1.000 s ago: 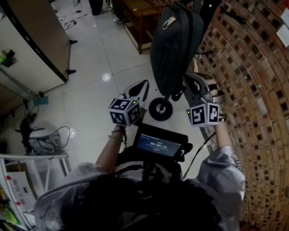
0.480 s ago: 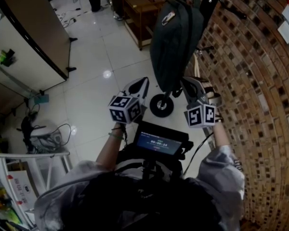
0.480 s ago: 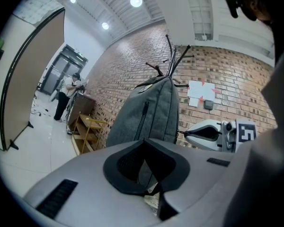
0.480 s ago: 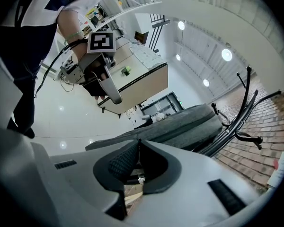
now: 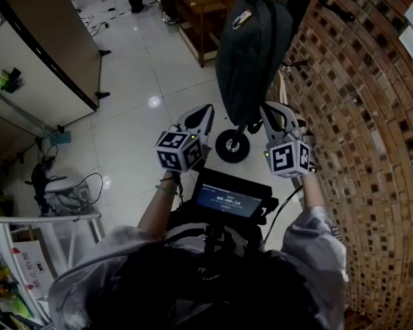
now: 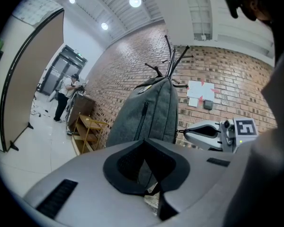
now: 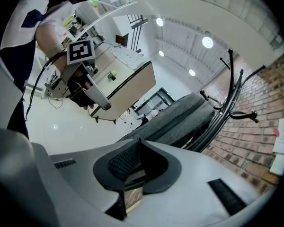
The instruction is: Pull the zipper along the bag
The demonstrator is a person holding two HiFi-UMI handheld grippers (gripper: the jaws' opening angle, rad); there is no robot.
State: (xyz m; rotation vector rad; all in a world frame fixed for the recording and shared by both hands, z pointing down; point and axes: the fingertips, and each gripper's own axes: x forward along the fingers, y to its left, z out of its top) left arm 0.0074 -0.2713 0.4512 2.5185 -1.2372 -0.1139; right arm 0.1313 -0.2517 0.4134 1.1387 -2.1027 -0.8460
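Note:
A grey backpack [image 5: 251, 53] hangs from a black coat rack [image 5: 299, 5] against the brick wall. Its front pocket zipper [image 6: 143, 119] runs down the fabric. My left gripper [image 5: 205, 110] is just left of the bag's bottom, tips together [image 6: 144, 140]. A thin dark strap crosses low in its gap; I cannot tell if it is gripped. My right gripper [image 5: 270, 112] is below the bag's right side. Its jaws [image 7: 138, 142] are opening by a sliver with nothing between them. The bag [image 7: 180, 117] lies beyond them.
A small scooter wheel [image 5: 232, 146] stands on the tiled floor under the bag. A wooden shelf unit [image 5: 199, 16] is by the wall behind. A tall partition board [image 5: 48, 40] stands at the left. A person [image 6: 66, 96] stands far back near a doorway.
Both grippers stay under the bag's bottom with only small shifts. The head view has drifted slightly, so the bag sits a little higher in the picture.

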